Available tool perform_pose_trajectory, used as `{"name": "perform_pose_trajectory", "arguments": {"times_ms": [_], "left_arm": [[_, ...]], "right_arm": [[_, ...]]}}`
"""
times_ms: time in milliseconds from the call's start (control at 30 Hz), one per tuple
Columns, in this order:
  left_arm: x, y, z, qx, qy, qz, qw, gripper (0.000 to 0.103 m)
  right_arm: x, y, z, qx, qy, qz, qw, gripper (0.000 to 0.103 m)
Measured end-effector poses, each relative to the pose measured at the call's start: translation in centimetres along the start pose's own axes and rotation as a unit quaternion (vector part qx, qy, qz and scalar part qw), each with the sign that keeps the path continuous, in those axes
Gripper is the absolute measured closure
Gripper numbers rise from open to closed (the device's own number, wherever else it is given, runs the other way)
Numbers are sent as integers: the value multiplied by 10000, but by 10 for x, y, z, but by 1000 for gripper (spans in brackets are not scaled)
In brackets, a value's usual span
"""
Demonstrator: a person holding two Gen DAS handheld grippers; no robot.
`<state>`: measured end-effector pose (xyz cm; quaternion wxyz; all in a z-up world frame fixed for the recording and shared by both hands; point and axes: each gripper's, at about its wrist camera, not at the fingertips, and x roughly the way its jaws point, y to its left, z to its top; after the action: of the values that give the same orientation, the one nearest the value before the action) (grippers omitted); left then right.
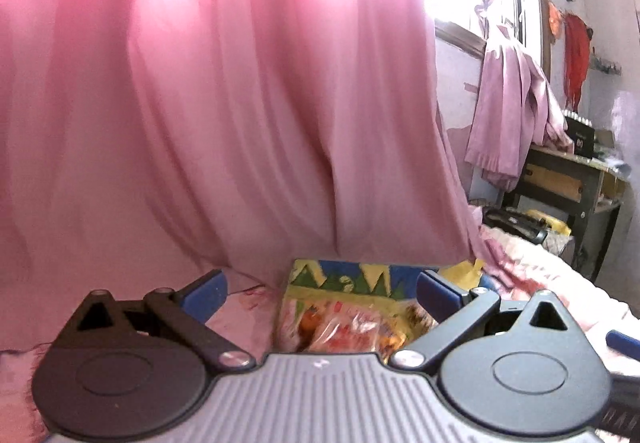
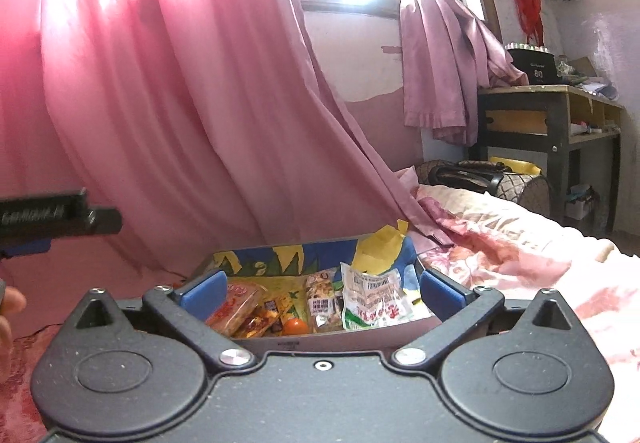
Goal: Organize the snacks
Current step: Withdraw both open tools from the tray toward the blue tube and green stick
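Observation:
A box (image 2: 280,255) with a blue and yellow patterned lining sits on the bed and holds several snack packets: a white and green packet (image 2: 372,299), a tall clear packet (image 2: 322,303), a red packet (image 2: 236,307) and a small orange round snack (image 2: 295,326). My right gripper (image 2: 322,289) is open and empty, its blue pads either side of the box just above it. My left gripper (image 1: 320,293) is open and empty above the same box (image 1: 348,279), over a red and orange packet (image 1: 340,327).
A pink curtain (image 2: 160,103) hangs right behind the box. A floral bedspread (image 2: 540,263) spreads to the right. A dark wooden desk (image 2: 552,115) stands at the far right with bags (image 2: 472,175) beside it. The left gripper's body (image 2: 48,219) shows at the right view's left edge.

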<state>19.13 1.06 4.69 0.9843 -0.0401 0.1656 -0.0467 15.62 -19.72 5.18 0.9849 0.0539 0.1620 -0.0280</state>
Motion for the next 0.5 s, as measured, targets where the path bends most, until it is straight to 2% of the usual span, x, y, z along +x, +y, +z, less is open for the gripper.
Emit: {"name": "perform_pose_trajectory", "arguments": {"times_ms": [167,500], "left_arm": [[-33,1,-19,140,265,-8,9996,0],[-82,2,-46,270,651,246,9972,0]], "right_arm": [[-35,-6,-7,59,136,81,9999,1],[-89,-13,-23,34,456,112,9989,1]]}}
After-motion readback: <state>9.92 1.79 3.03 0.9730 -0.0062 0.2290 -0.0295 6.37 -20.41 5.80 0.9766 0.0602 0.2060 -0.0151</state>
